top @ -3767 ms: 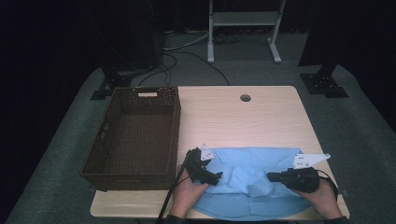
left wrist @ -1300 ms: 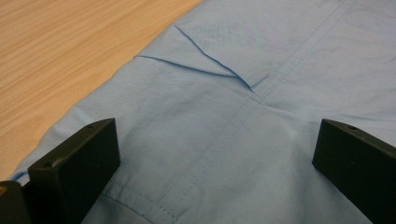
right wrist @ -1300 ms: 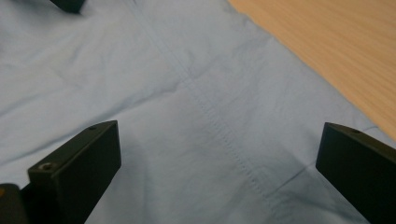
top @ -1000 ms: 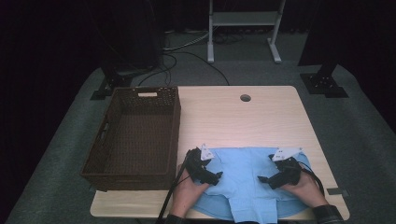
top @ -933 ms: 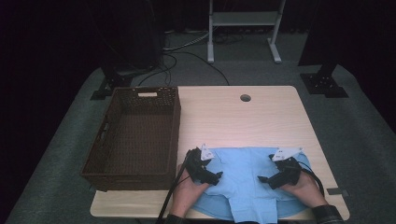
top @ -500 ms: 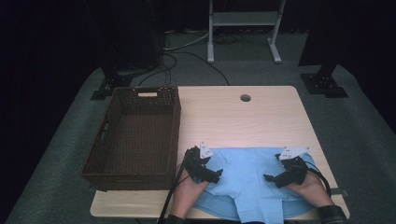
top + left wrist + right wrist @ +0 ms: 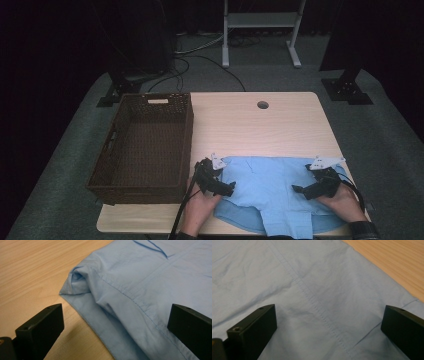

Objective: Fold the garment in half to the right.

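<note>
Now that the right gripper (image 7: pixel 300 189) has been drawn back toward the tabletop's right edge, the blue shirt (image 7: pixel 272 187) is spread along the front edge; both it and the left gripper (image 7: pixel 231 188) are held wide open, so refolding seems next.

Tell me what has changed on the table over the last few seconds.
The right gripper swung in toward the middle of the blue shirt, folding its right side over, then drew back out to the right; its jaws now stand open over the cloth. The shirt's outline is narrower than before. The left gripper, open at the shirt's left edge, and the wicker basket stayed put.
</note>
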`<state>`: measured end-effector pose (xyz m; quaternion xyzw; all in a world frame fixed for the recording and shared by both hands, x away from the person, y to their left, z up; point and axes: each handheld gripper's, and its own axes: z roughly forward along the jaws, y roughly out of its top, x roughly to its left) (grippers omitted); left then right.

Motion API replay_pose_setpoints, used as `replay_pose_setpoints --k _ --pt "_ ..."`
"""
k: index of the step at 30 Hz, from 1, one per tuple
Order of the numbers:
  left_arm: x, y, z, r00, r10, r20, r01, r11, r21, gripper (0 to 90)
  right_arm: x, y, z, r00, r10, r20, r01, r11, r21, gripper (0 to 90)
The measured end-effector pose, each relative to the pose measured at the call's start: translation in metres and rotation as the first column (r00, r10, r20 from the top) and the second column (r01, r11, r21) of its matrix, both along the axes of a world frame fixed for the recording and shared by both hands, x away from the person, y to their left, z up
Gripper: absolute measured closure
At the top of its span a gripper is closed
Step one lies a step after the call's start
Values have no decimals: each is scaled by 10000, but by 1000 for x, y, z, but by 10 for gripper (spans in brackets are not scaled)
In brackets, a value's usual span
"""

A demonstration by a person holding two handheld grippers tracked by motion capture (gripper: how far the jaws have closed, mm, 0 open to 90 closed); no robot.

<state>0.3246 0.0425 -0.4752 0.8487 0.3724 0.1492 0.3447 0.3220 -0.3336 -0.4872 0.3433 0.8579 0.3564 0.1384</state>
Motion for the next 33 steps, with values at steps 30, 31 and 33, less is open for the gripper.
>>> replay_pose_setpoints --k 30,31,33 --pt "-22 6 -7 9969 -504 604 562 9934 -995 537 0 0 0 10000 -54 2 54 10000 -4 0" --pt "-22 5 -7 9968 -558 576 617 9923 -1071 590 0 0 0 10000 -56 3 56 10000 -9 0" --pt "-22 6 -7 9964 -697 475 750 9896 -1228 685 0 1 0 10000 -69 1 69 10000 -11 0"
